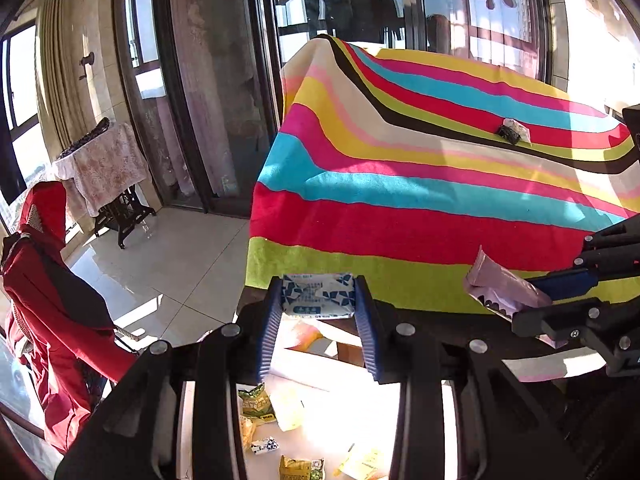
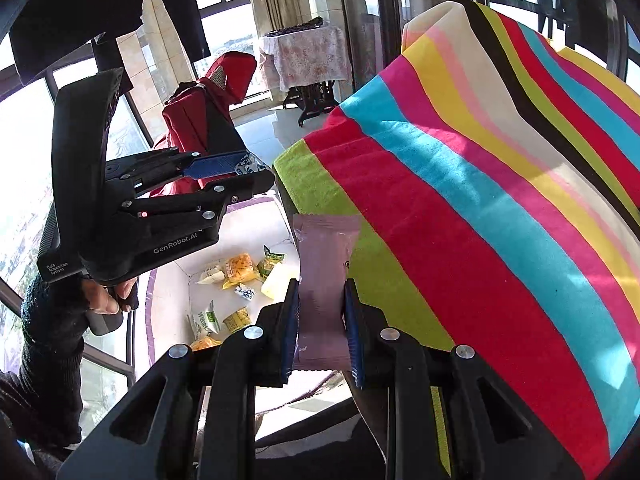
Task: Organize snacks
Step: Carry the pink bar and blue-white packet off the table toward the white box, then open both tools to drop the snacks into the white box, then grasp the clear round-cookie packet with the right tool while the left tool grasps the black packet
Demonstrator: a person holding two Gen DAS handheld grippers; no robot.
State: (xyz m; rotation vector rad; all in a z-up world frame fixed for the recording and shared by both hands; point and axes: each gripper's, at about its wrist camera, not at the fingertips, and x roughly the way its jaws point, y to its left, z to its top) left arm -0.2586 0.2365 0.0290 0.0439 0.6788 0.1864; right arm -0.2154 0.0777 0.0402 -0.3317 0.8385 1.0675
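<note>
My left gripper [image 1: 318, 298] is shut on a white snack packet with a blue pattern [image 1: 318, 294], held in the air at the near edge of the striped cloth [image 1: 420, 184]. From the right wrist view the same left gripper [image 2: 240, 170] shows at the left, the packet's end [image 2: 250, 166] poking out past its blue pads. My right gripper [image 2: 322, 304] is shut on a long mauve snack packet [image 2: 324, 264] that sticks forward over the cloth's green stripe [image 2: 384, 280]. That mauve packet [image 1: 504, 284] also appears at the right of the left wrist view. Several loose yellow and green snacks [image 2: 240, 268] lie on a white surface below.
A small dark and white snack [image 1: 514, 130] lies far back on the striped cloth. To the left stand a red garment on a stand [image 1: 52, 280] and a cloth-covered sewing table [image 1: 104, 168] on a tiled floor [image 1: 180, 256]. Glass doors [image 1: 224, 80] are behind. A person's gloved hand [image 2: 52, 320] holds the left gripper.
</note>
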